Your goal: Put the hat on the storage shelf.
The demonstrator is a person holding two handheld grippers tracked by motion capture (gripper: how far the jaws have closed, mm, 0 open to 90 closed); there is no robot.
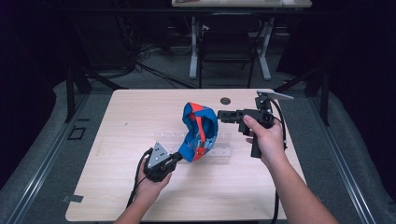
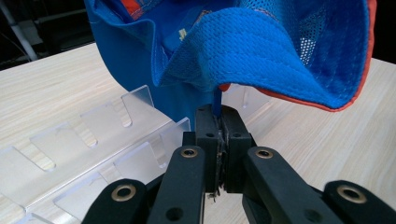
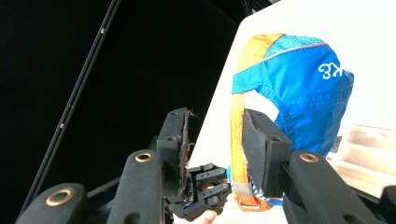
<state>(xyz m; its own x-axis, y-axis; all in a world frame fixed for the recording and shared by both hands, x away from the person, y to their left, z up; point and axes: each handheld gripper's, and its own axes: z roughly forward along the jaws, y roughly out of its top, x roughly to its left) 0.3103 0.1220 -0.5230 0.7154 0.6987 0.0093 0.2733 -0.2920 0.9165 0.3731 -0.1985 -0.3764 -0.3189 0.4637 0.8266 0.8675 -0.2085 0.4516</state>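
A person's two forearms enter from the bottom of the high view, each hand holding a two-jaw gripper over a pale wooden table (image 1: 116, 196). At the centre of that view a blue and orange cap (image 1: 200, 130) is held up off the table, above a clear plastic rack (image 1: 224, 148) with slots that lies flat on the wood. The left gripper (image 1: 180, 156), at lower centre-left of the high view, has its jaws pressed together on the blue fabric at the cap's lower edge; in the left gripper view the cloth rises straight out from between the closed jaws and the cap's mesh-lined inside fills the upper frame. The right gripper (image 1: 223, 115), at centre-right of the high view, points leftward toward the cap's upper right side. In the right gripper view its jaws stand spread, with the cap's orange strap (image 3: 237, 140) running top to bottom between them, nearer the right-hand jaw and seemingly not yet pinched. The cap's long axis runs from upper centre down toward lower left in the high view, so the left gripper anchors its bottom end while the right gripper sits just beside its top end. The coming move probably depends on the right jaws closing across that strap.
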